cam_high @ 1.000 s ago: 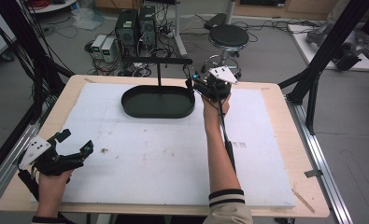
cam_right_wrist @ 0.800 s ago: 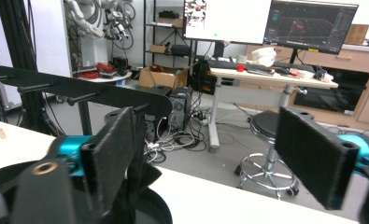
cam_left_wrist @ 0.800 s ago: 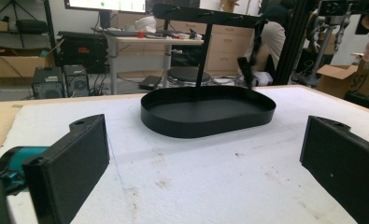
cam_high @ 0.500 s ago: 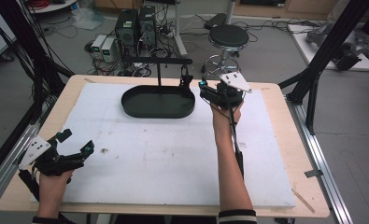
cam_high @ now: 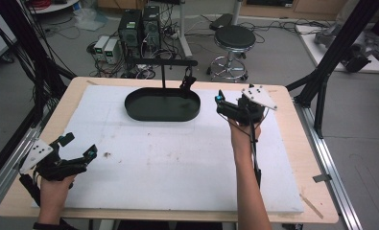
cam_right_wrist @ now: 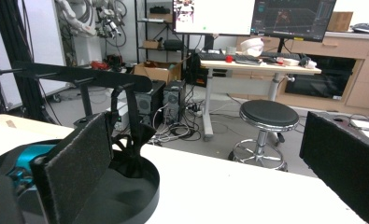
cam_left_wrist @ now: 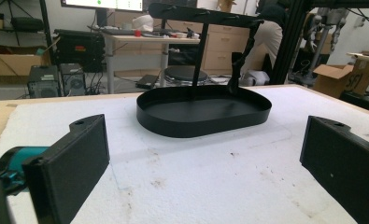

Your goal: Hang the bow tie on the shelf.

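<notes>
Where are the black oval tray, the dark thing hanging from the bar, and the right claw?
Black oval tray [cam_high: 144,115]: high view, front rim.
Hanging thing [cam_high: 187,82]: high view, its middle.
Right claw [cam_high: 225,104]: high view, between its fingertips.

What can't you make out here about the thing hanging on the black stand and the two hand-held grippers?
- Hanging item: high view, too small and dark to tell what it is.
- Its lower end: right gripper view, black on the black tray, so contact is unclear.
- Right hand-held gripper: high view, far jaw hidden behind its body.
- Left hand-held gripper: left gripper view, jaws cut off by the bottom edge.
</notes>
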A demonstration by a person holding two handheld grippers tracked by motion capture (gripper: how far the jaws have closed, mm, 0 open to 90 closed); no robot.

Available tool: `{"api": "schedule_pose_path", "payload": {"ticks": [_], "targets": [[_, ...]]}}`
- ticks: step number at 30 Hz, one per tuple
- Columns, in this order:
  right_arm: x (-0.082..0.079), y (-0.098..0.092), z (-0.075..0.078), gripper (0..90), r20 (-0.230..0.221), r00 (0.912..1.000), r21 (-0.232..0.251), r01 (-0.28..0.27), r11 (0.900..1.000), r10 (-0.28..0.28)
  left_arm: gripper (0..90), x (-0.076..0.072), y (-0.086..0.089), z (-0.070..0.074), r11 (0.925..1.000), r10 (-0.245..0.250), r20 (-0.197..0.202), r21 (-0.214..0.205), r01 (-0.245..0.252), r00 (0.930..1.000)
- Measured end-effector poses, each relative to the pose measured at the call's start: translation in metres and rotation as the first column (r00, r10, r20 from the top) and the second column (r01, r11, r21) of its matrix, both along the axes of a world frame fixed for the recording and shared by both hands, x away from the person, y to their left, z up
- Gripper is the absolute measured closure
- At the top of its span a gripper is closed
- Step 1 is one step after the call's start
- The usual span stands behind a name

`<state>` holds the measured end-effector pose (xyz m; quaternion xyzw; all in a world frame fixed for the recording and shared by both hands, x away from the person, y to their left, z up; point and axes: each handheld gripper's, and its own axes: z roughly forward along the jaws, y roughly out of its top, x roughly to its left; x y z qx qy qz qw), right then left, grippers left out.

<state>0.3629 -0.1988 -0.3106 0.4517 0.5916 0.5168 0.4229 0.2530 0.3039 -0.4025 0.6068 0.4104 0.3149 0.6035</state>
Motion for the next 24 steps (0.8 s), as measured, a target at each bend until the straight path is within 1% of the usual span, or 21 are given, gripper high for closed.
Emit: {"api": "schedule_pose_path", "payload": {"ticks": [7,11,12,15,16,23,24], "targets": [[-0.027,-0.015,-0.002,1.8,0.018,0.9998,0.010,-0.011,0.9999,0.010,1.8,-0.001,-0.001,0.000,1.0000,0.000,-0.001,0.005,0.000,1.0000],[-0.044,-0.025,-0.005,1.8,0.038,0.9993,0.011,0.002,0.9999,-0.002,1.8,0.000,-0.002,0.000,0.9999,-0.001,-0.001,0.010,0.001,1.0000],[-0.047,-0.027,-0.006,1.8,0.036,0.9993,0.015,0.004,0.9999,-0.005,1.8,0.000,-0.002,0.000,0.9999,-0.001,-0.002,0.011,0.001,1.0000],[-0.061,-0.036,-0.012,1.9,0.047,0.9988,0.023,0.016,0.9996,-0.017,1.8,0.000,-0.002,0.000,0.9999,0.000,-0.001,0.012,0.000,1.0000],[-0.064,-0.039,-0.013,1.9,0.042,0.9989,0.021,0.020,0.9996,-0.021,1.8,0.000,-0.002,0.000,0.9999,0.000,-0.001,0.012,0.000,1.0000],[-0.082,-0.056,-0.028,1.9,0.044,0.9986,0.028,0.027,0.9992,-0.029,1.8,0.001,-0.003,0.000,0.9998,0.000,-0.002,0.018,0.000,1.0000],[-0.086,-0.059,-0.031,1.9,0.044,0.9986,0.039,0.027,0.9989,-0.029,1.8,0.001,-0.003,0.000,0.9998,0.001,-0.003,0.020,-0.001,1.0000]]}}
